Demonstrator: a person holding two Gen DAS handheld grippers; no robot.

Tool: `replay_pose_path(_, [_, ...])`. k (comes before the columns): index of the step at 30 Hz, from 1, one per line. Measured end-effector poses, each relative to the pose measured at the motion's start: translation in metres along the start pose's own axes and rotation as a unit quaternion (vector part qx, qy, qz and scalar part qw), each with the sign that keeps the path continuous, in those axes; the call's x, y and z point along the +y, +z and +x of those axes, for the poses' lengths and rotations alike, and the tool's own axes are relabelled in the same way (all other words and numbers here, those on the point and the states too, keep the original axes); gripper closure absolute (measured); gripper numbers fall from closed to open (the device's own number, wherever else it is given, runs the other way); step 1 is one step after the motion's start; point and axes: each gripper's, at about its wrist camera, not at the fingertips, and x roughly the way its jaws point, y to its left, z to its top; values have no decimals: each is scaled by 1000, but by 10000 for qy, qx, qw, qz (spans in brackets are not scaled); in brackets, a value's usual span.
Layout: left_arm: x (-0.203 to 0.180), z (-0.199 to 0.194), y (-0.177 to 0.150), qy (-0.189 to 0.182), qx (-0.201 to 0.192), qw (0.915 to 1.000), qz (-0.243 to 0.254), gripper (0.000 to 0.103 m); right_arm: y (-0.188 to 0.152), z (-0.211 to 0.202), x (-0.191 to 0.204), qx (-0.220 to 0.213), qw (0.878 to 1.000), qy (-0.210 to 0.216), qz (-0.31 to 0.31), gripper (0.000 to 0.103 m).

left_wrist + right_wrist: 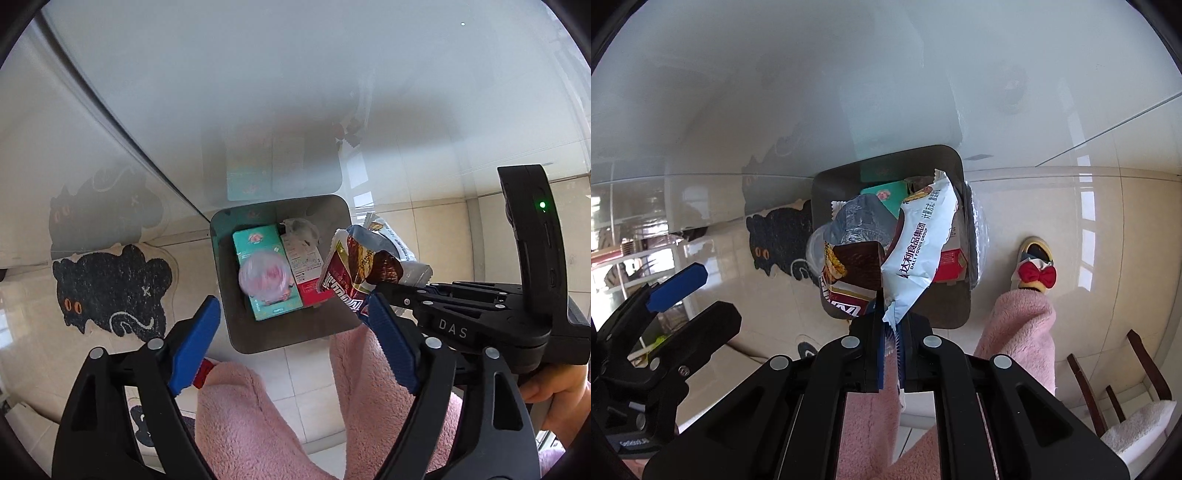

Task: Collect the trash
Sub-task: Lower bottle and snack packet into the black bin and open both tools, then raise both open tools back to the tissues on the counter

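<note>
Nearest in the right wrist view, the right gripper (891, 332) is clamped on the crimped edges of two wrappers: a white one (919, 243) and a red-brown one (849, 273) with a silver inside. Both hang above the bin (945, 314), a dark square container standing on the tiled floor (1052, 192) between the person's pink-clad legs (1023, 332).

From the left wrist view, the left gripper (288, 339) has its blue fingers spread wide and holds nothing; it hovers over the near rim of the bin (243, 332), with the red-brown wrapper (354, 273) just beside its right finger.

Inside the bin lie a teal box (262, 273), a red and white box (306, 269), some crumpled clear plastic (264, 277) and a pale scrap (301, 227) at the back. Beyond and to the side, a black cat mat (110, 288) lies on the floor, and a glass table (295, 74) edge runs past the bin.

The step in hand looks like the drop. The wrappers sit toward the bin's right side, so shifting them a little more over the middle before parting the fingers should keep them from snagging on the rim or sliding out.
</note>
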Motion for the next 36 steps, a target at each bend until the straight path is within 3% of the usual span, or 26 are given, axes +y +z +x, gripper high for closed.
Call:
replay_pose_path(6, [9,-7,-8,123,-30,9998,-129,19,5,5,4,39,9999,84,98,92])
replay_pose_path(10, [14,-17,-17,162,-21,9997,-157,19,3,3,6,3,9999,91,59,64])
replay_pose_path(17, [12,-50,-27,157,-130,9997,-158,19,-9,-23,8,-148,9998,132,25,58])
replay_pose_path(22, [-6,-90,-34,145,-402,9991,61,18,-34,-76,12,-453,9984,93,-323,53])
replay_pose_path(28, [-38,-154,-38,183,-899,9952,346,15,-72,-171,25,-1184,9887,0,-914,43])
replay_pose_path(36, [-81,-235,-20,258,-1601,9845,668,8,-85,-285,20,-2214,9722,439,-615,33])
